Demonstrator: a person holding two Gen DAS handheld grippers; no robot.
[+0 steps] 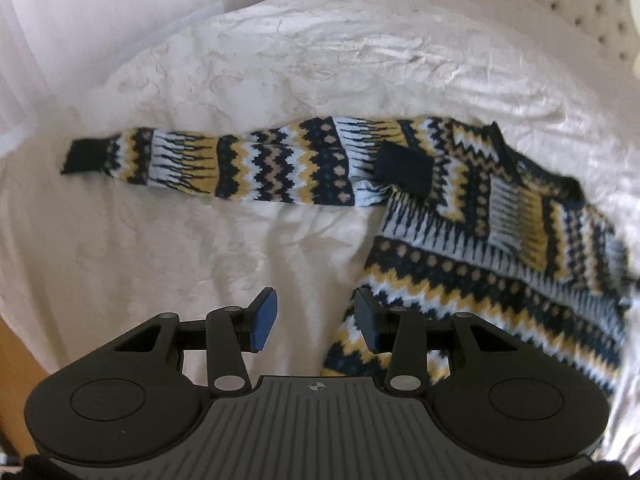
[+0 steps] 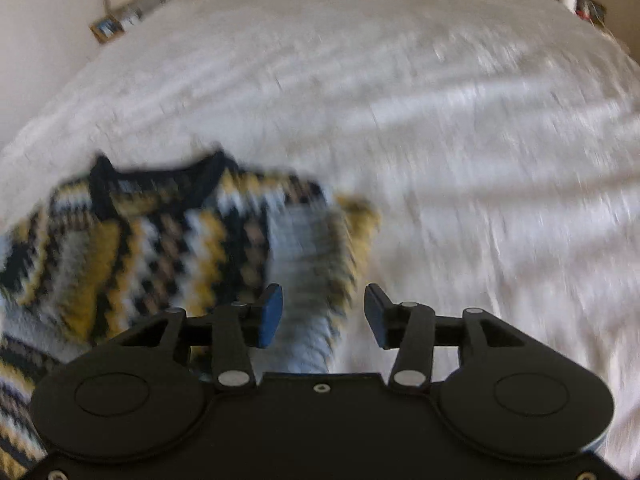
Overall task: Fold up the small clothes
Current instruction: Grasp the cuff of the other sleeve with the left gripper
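Patterned knit sweater (image 1: pixel 472 216) lies on the white bed (image 1: pixel 280 72), one sleeve (image 1: pixel 224 168) stretched flat. It looks soft, floppy and thick, so I'd pinch the cuff (image 1: pixel 86 156). Left gripper (image 1: pixel 316 320) and right gripper (image 2: pixel 323 316) jaws both parted, holding nothing.

I find no words or numbers I can read in either view. The only sign is a small compass-like cross emblem (image 1: pixel 315 387) on the ribbed grey housing (image 1: pixel 320 432), just behind the left tongs' fingers.

Bed (image 1: pixel 280 60) covered with a wrinkled white bedspread. One patterned knit sweater (image 1: pixel 480 240) lies directly on it, a sleeve (image 1: pixel 224 164) extended away from the sweater's body.
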